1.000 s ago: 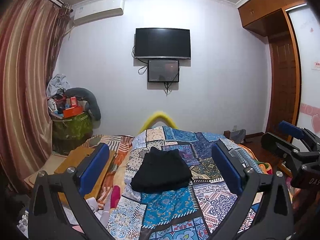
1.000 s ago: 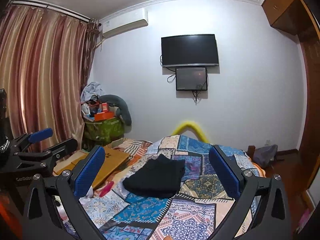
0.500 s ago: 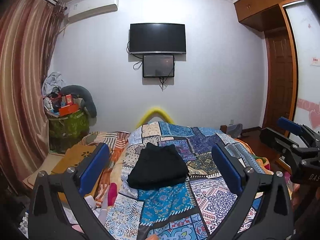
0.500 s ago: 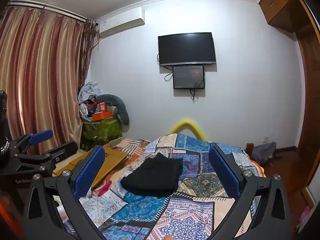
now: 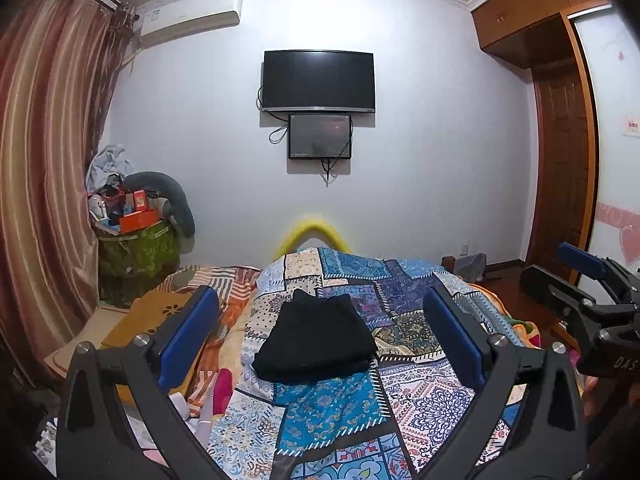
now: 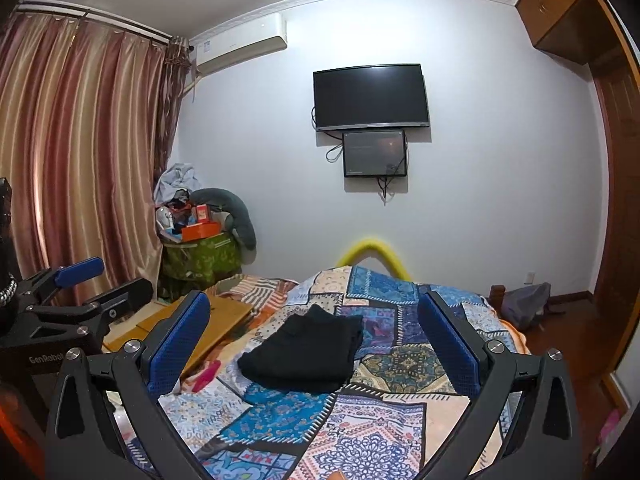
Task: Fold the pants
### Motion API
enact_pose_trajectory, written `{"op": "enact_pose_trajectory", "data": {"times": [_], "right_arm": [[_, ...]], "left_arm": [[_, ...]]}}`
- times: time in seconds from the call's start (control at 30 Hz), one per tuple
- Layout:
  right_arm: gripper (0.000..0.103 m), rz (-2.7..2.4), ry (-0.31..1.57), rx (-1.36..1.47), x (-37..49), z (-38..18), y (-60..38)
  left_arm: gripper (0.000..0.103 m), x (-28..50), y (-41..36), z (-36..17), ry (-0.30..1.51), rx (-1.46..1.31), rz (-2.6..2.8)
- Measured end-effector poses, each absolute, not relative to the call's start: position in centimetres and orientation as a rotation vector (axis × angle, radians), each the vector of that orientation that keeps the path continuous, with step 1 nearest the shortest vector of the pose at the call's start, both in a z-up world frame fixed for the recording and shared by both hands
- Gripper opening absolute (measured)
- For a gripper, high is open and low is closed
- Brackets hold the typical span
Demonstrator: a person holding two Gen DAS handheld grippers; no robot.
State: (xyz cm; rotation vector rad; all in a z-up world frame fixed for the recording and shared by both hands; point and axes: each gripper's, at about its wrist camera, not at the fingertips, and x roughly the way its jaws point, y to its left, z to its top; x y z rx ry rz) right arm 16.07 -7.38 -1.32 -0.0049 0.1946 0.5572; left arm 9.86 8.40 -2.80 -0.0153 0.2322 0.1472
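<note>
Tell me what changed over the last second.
Both views shifted slightly, so the grippers moved a little; nothing was grasped or released. The left gripper and right gripper stay open and empty, and the folded black pants lie unmoved on the patchwork quilt.

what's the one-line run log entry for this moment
phase: fold looks done | pants: folded black stack on quilt | left gripper: open, empty, clear of pants | right gripper: open, empty, clear of pants

Black pants (image 5: 316, 338) lie folded into a compact, seemingly layered bundle on the patchwork quilt (image 5: 416, 384)
</note>
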Motion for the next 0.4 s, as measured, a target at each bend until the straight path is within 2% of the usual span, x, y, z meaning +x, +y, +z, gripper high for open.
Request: {"op": "enact_pose_trajectory", "data": {"times": [0.4], "right_arm": [[0.103,0.565,0.207,0.003,16.34,-1.36,-7.24]], "left_arm": [[0.103,10.55,8.67,-3.25,0.26,-0.017,0.142]]}}
